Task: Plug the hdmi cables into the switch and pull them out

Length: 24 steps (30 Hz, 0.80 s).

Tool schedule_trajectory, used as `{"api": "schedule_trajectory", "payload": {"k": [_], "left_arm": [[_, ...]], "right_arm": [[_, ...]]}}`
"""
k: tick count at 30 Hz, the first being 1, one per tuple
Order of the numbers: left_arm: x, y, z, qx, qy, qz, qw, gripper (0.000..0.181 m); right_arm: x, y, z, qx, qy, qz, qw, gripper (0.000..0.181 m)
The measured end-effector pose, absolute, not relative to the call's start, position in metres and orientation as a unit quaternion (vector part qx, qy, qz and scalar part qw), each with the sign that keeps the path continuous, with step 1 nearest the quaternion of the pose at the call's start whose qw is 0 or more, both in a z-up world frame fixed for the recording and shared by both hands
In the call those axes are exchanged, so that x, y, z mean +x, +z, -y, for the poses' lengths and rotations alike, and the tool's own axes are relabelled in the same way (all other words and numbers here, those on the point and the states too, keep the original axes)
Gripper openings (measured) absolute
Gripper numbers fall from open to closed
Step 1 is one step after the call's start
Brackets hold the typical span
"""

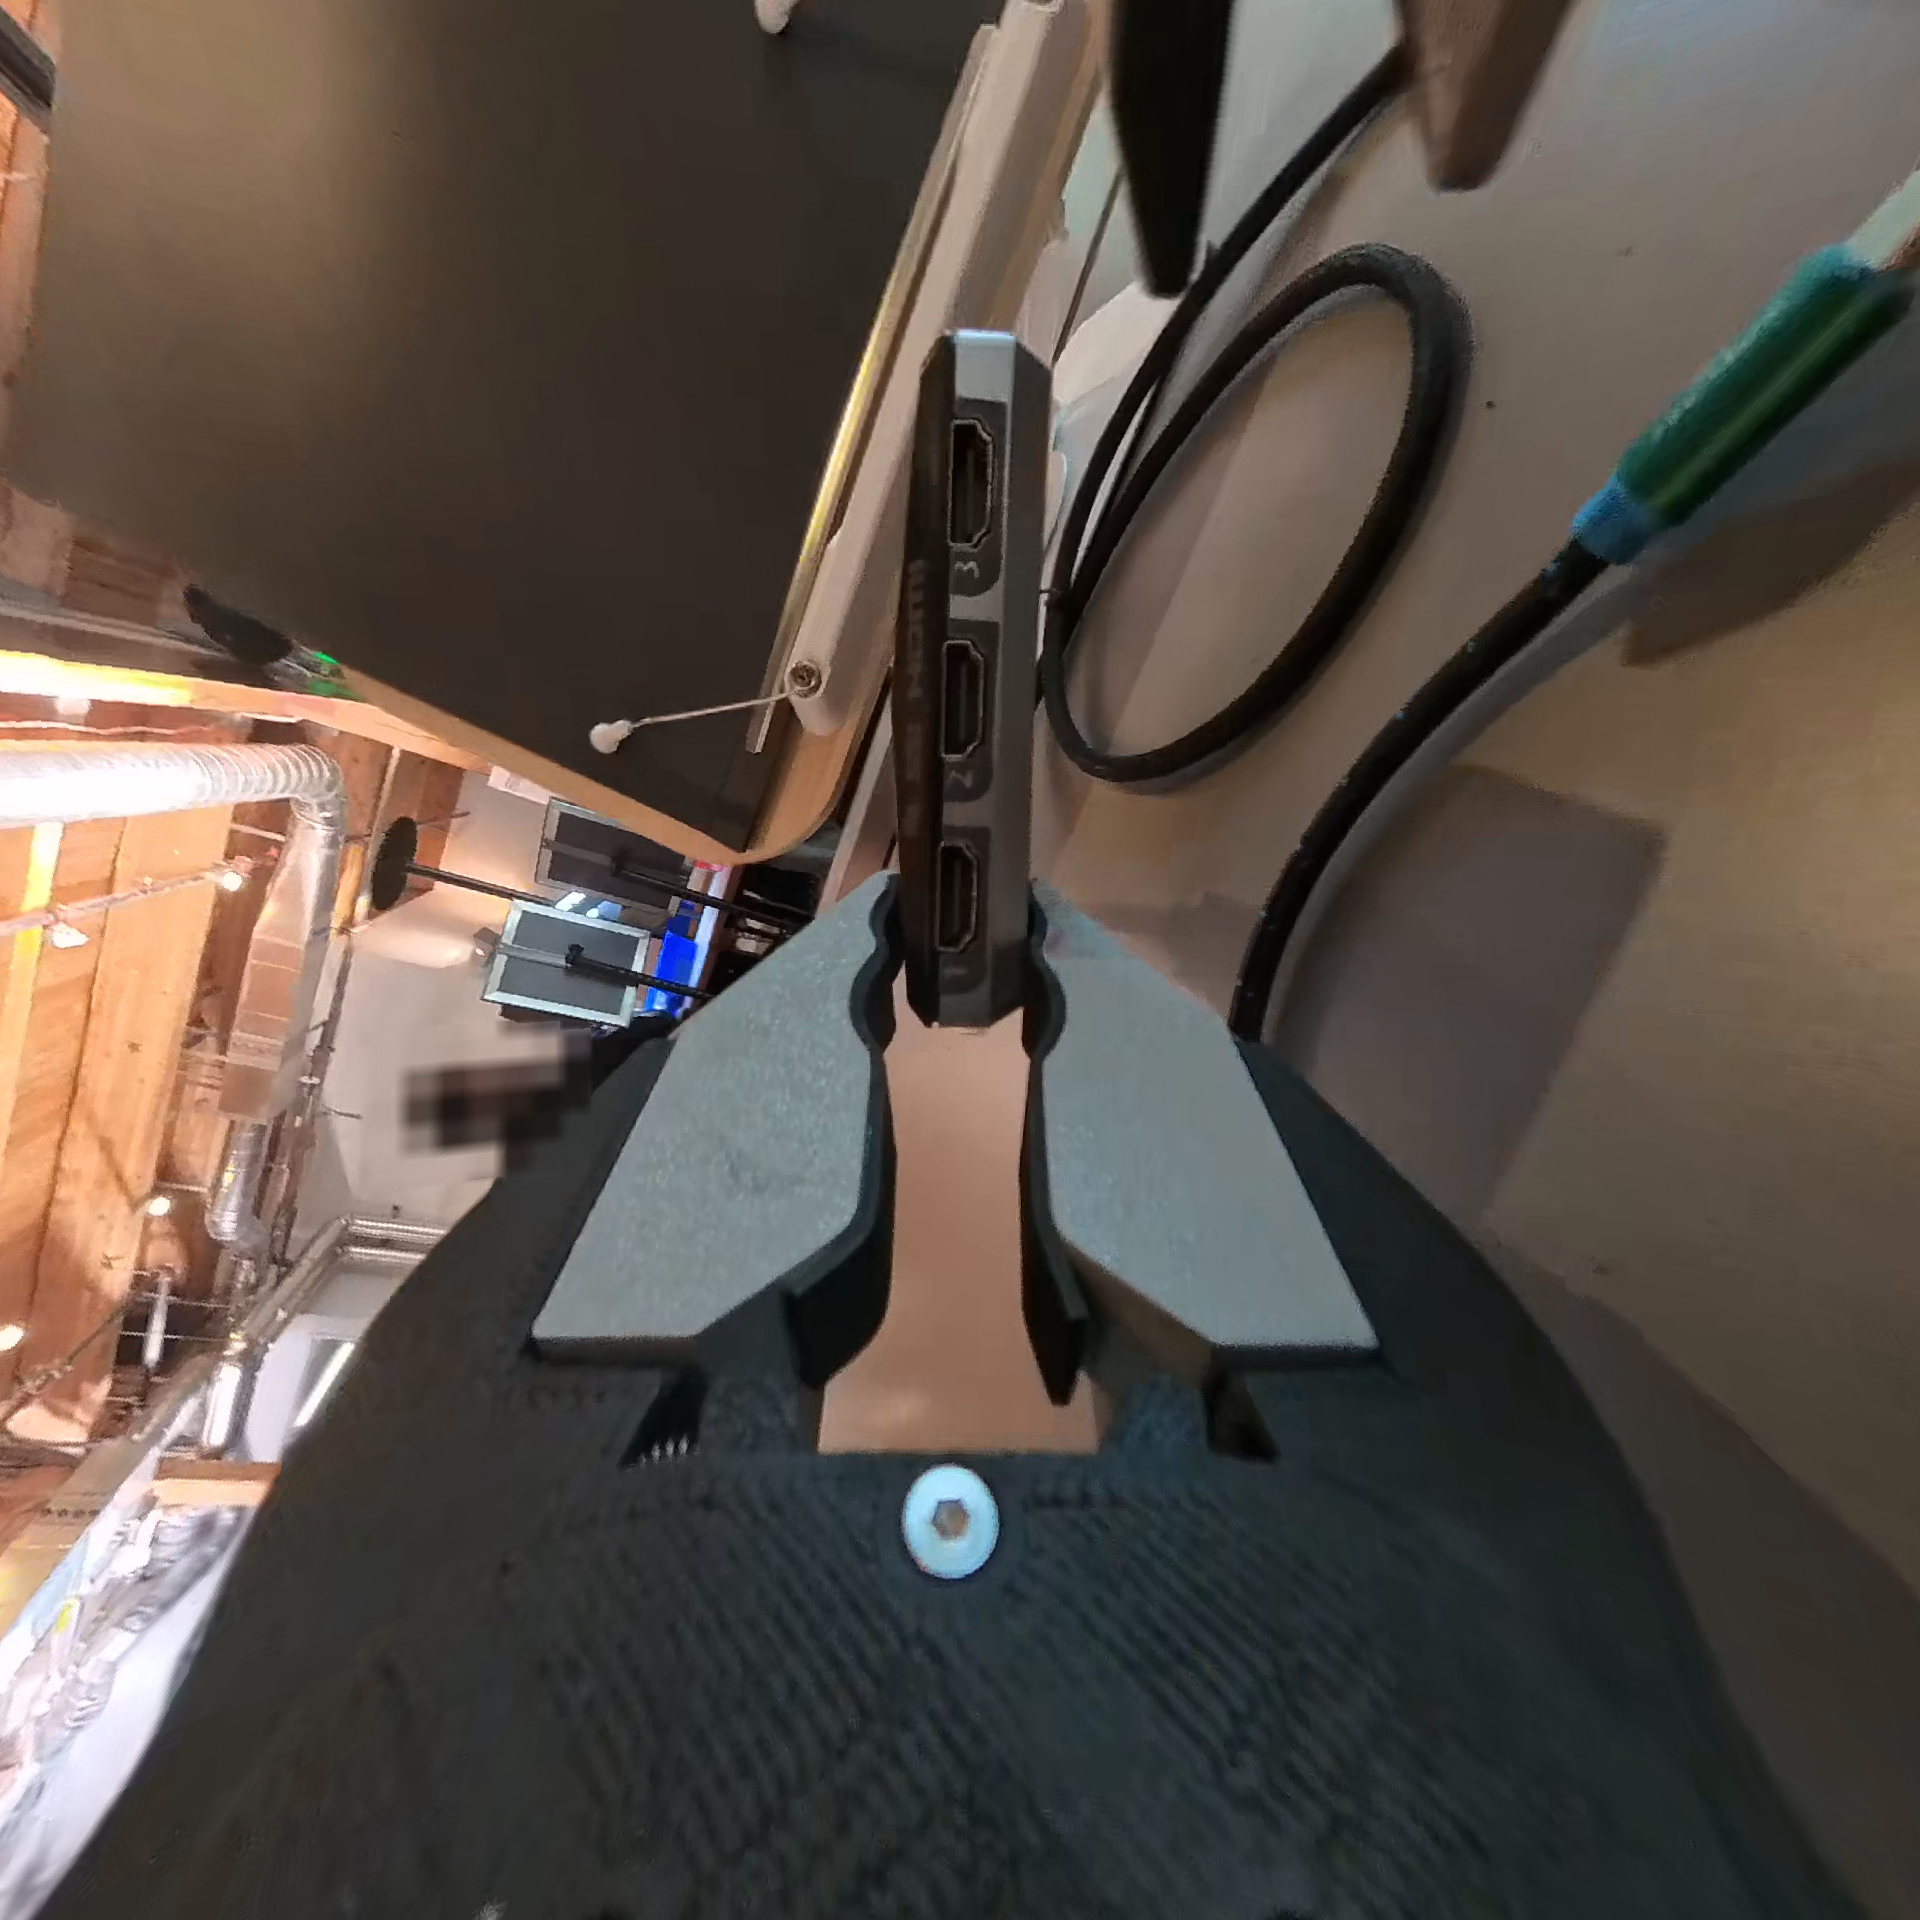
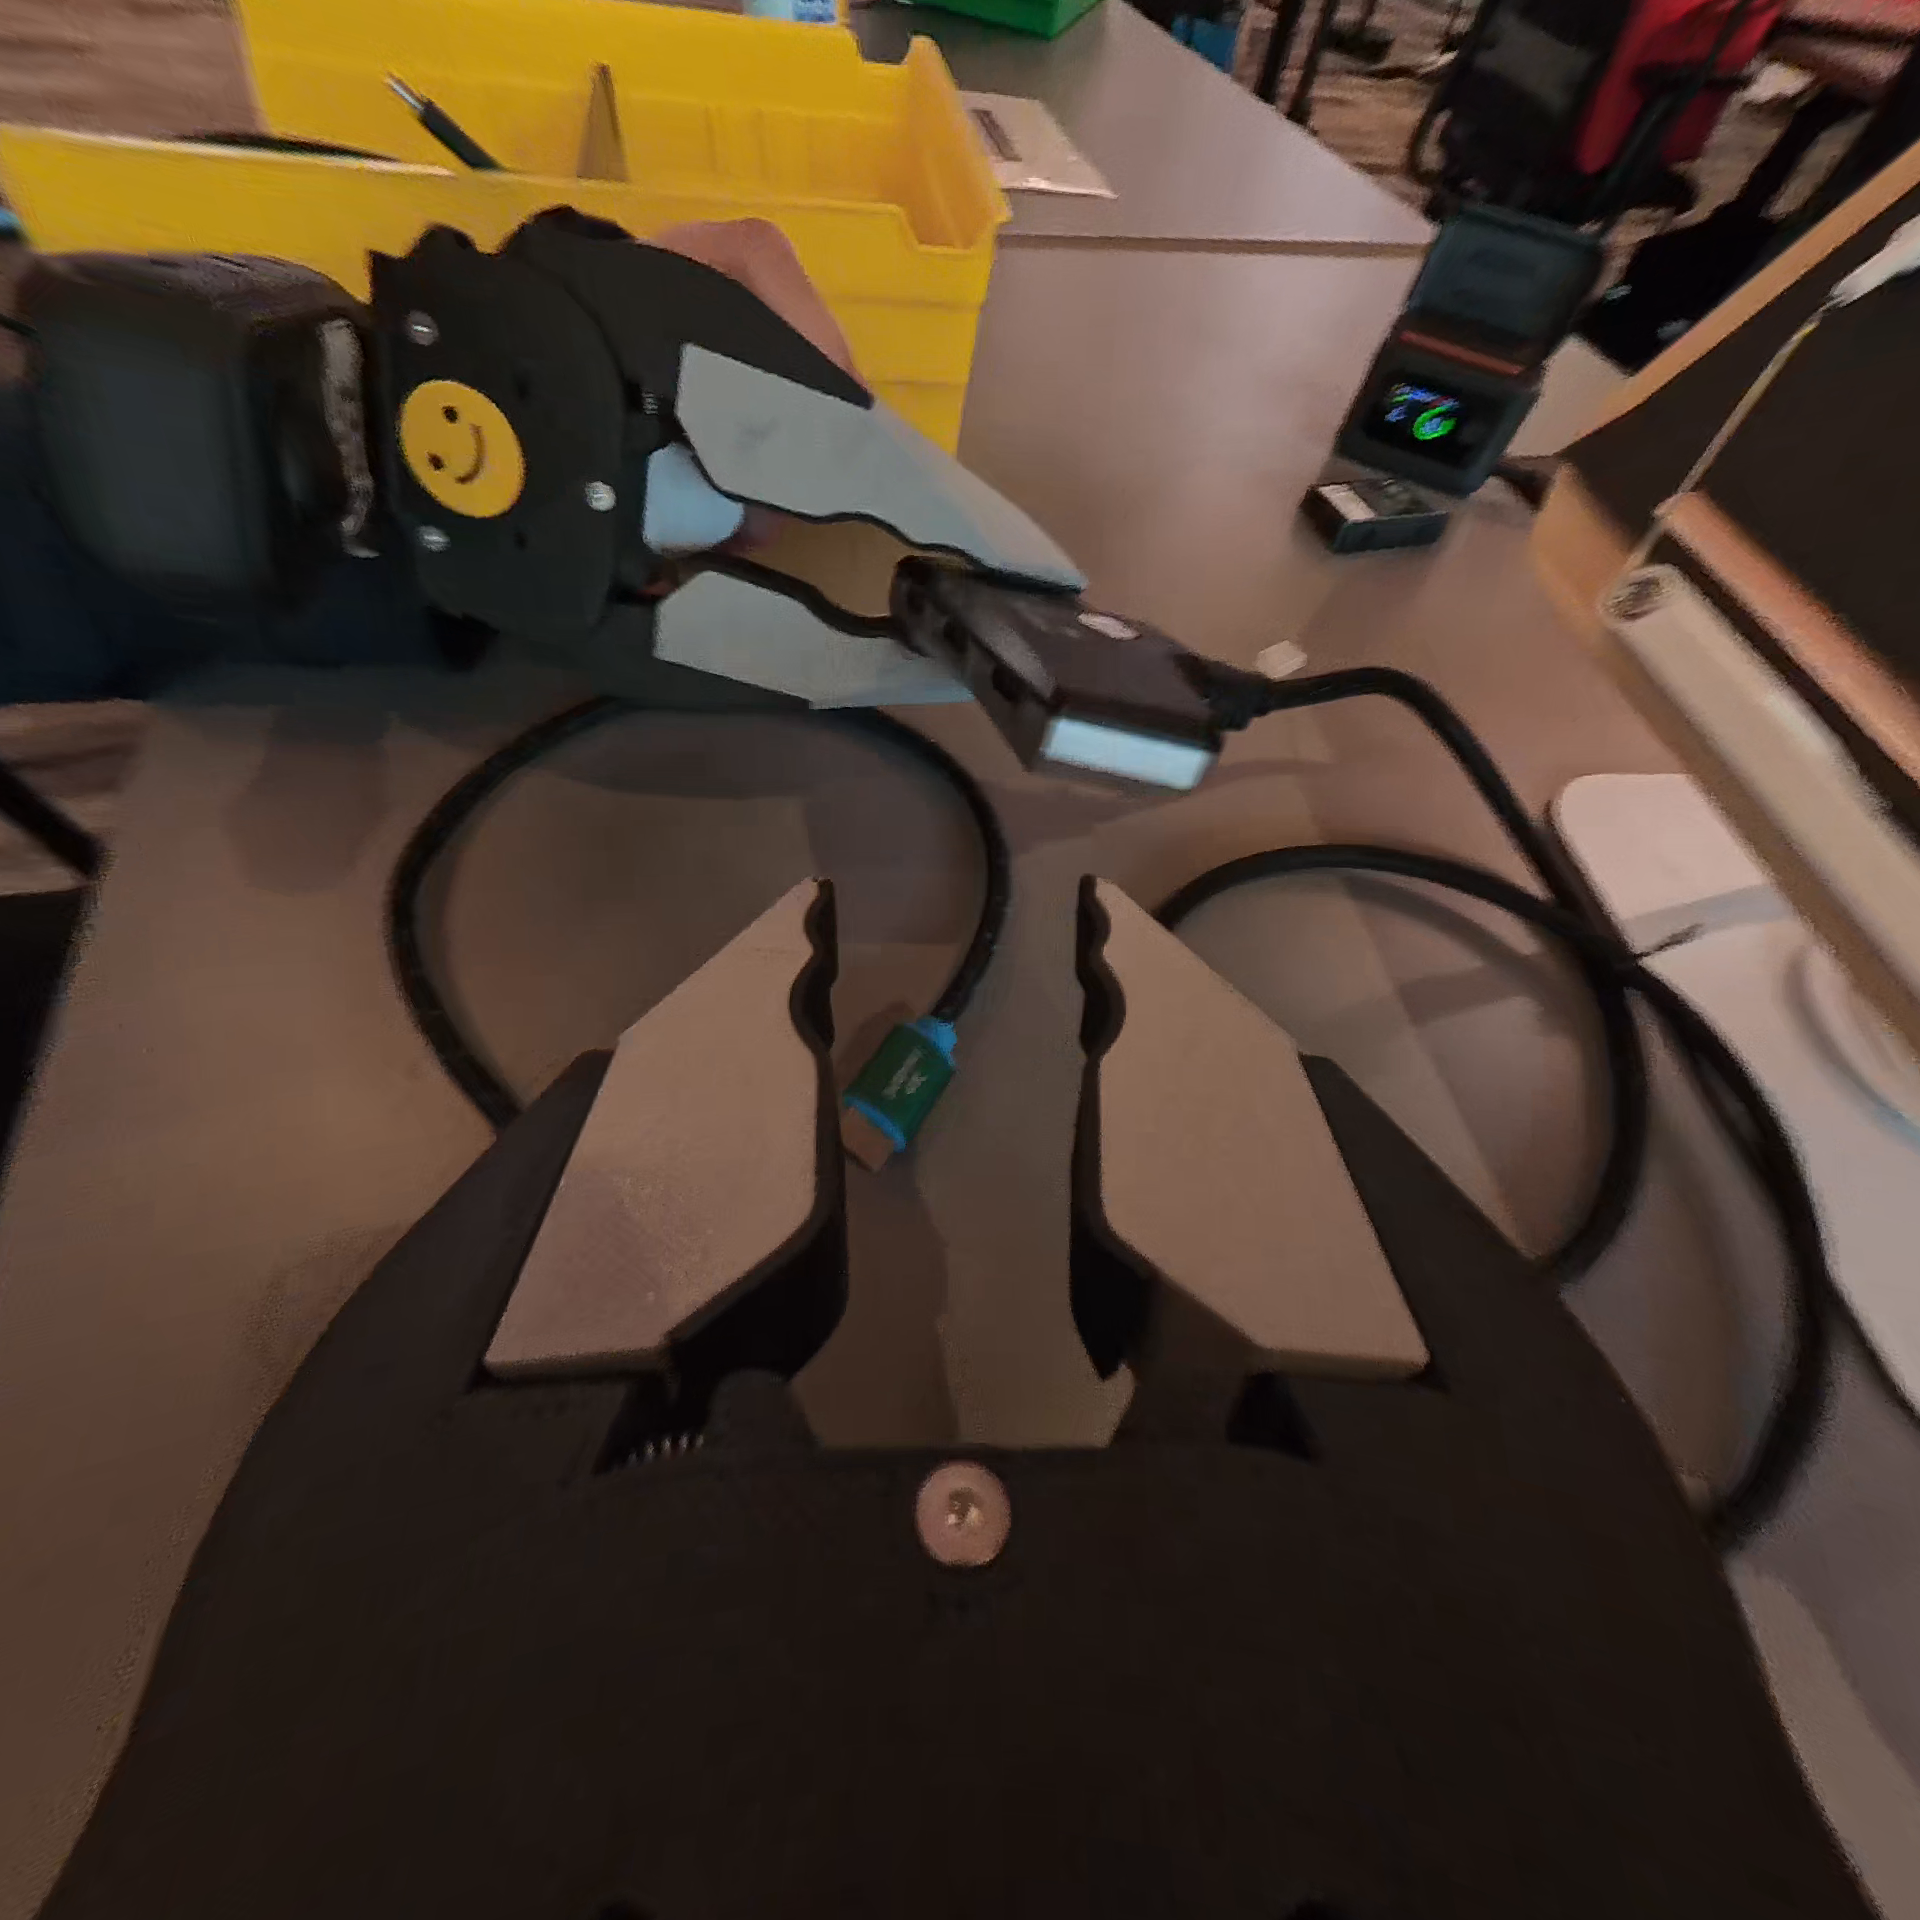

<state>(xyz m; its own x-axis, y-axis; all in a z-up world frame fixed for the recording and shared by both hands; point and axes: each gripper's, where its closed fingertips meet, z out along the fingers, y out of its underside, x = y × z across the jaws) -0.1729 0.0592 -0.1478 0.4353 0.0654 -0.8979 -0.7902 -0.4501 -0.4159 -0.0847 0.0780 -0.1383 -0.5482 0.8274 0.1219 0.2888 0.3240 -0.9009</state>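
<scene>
Three ports show in a row on the edge of the switch point(image 1: 961, 675), and all three look empty to us, so we judge that no plugging has been done on that side. Our left gripper point(image 1: 961, 940) is closed on the near end of the switch, one finger on each flat face, holding it up off the table point(image 2: 1195, 312). In the right wrist view the switch sits at about 1 o'clock from our right gripper point(image 2: 956, 914), with a black cable point(image 2: 1455, 727) already leaving its far end.

Our right gripper is parted and holds nothing. Between its fingers, just past the tips toward 12 o'clock, lies the green-and-blue plug point(image 2: 899, 1081) of an hdmi cable point(image 2: 686, 727), which curls in a loop on the table toward 11 o'clock. A yellow bin point(image 2: 623, 187) stands beyond, at 11 o'clock.

By our reckoning nearly everything is left: grasp that plug, seat it in a port, do likewise for any other cables, then pull them out. We cannot tell how many cables are meant.
</scene>
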Motion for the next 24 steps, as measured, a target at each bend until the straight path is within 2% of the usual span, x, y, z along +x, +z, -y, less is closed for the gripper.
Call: {"api": "schedule_trajectory", "payload": {"k": [4, 9, 21, 22, 23, 24], "left_arm": [[-0.164, -0.148, -0.062, -0.691, 0.498, -0.289, 0.437, 0.019], [-0.147, -0.144, -0.066, -0.663, 0.521, -0.321, 0.432, 0.018], [-0.129, -0.134, -0.066, -0.649, 0.508, -0.331, 0.459, 0.017], [-0.127, -0.134, -0.066, -0.646, 0.508, -0.334, 0.461, 0.017], [-0.122, -0.134, -0.067, -0.642, 0.503, -0.343, 0.466, 0.017], [-0.115, -0.132, -0.067, -0.632, 0.500, -0.352, 0.477, 0.017]], "right_arm": [[-0.095, -0.124, -0.083, -0.375, 0.447, 0.725, 0.365, 0.043], [-0.102, -0.125, -0.083, -0.394, 0.455, 0.715, 0.356, 0.032], [-0.098, -0.117, -0.100, -0.419, 0.491, 0.687, 0.333, 0.033], [-0.099, -0.116, -0.102, -0.425, 0.495, 0.681, 0.333, 0.031], [-0.100, -0.116, -0.109, -0.439, 0.490, 0.670, 0.343, 0.003], [-0.103, -0.118, -0.121, -0.457, 0.471, 0.660, 0.366, 0.000]]}}
